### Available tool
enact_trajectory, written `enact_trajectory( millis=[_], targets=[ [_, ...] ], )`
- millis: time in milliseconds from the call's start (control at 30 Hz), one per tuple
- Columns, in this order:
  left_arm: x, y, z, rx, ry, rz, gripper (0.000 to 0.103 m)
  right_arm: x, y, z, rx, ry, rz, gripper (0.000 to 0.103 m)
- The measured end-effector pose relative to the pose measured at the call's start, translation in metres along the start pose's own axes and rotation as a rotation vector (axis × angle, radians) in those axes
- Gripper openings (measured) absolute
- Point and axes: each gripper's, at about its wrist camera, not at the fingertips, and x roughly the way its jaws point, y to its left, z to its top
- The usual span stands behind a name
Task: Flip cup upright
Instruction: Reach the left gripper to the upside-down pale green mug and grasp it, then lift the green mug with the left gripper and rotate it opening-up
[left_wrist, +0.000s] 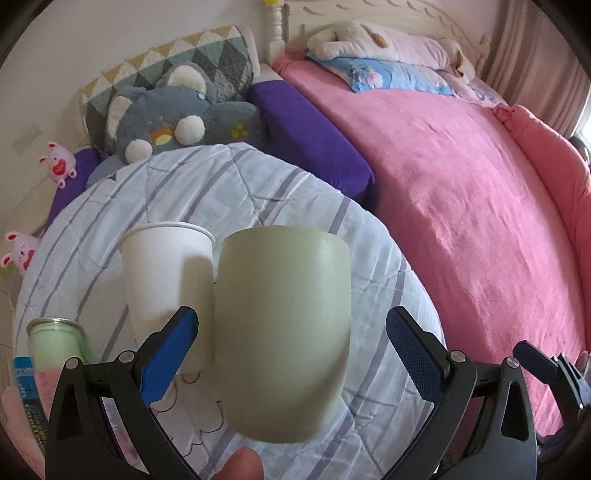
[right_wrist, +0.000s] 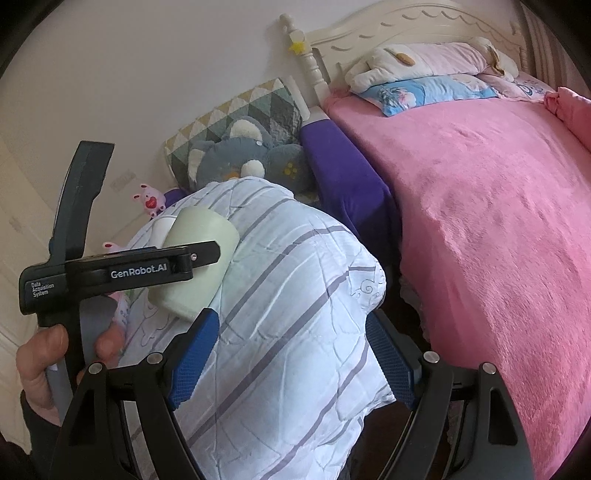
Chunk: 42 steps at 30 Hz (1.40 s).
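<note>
A pale green cup stands upside down on the striped white quilt, its closed base on top. My left gripper is open, its blue pads on either side of the cup with gaps to it. A white paper cup stands upright just left of the green cup. In the right wrist view the green cup shows between the left gripper's fingers. My right gripper is open and empty over the quilt, to the right of the cup.
A green glass jar and a blue tube stand at the lower left. A grey plush toy, a purple cushion and a pink bed lie beyond the quilt. Small pink plush toys sit by the wall.
</note>
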Motion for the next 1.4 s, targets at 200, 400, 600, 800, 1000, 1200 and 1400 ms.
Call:
enact_trajectory(
  millis=[200, 400, 600, 800, 1000, 1200, 1400],
  targets=[
    [0.005, -0.002, 0.003, -0.001, 0.001, -0.002, 0.103, 0.002, 0.002, 0.001, -0.001, 0.005, -0.002, 0.083],
    [0.027, 0.006, 0.001, -0.039, 0.045, 0.019, 0.101, 0.004, 0.001, 0.003, 0.002, 0.006, -0.011, 0.083],
    [0.028, 0.011, 0.001, -0.047, 0.044, -0.009, 0.08, 0.007, -0.004, 0.003, 0.02, 0.012, -0.027, 0.083],
    [0.022, 0.014, -0.002, -0.051, 0.032, -0.011, 0.079, 0.004, -0.003, 0.0, 0.012, 0.013, -0.029, 0.083],
    [0.003, 0.017, -0.012, -0.056, 0.012, -0.029, 0.079, -0.002, 0.002, -0.005, 0.011, 0.001, -0.027, 0.083],
    [-0.028, 0.025, -0.032, -0.084, -0.025, -0.047, 0.079, -0.018, 0.014, -0.012, -0.008, -0.019, -0.014, 0.083],
    [-0.062, 0.035, -0.063, -0.113, -0.068, -0.028, 0.079, -0.035, 0.029, -0.027, -0.033, -0.033, 0.001, 0.083]
  ],
)
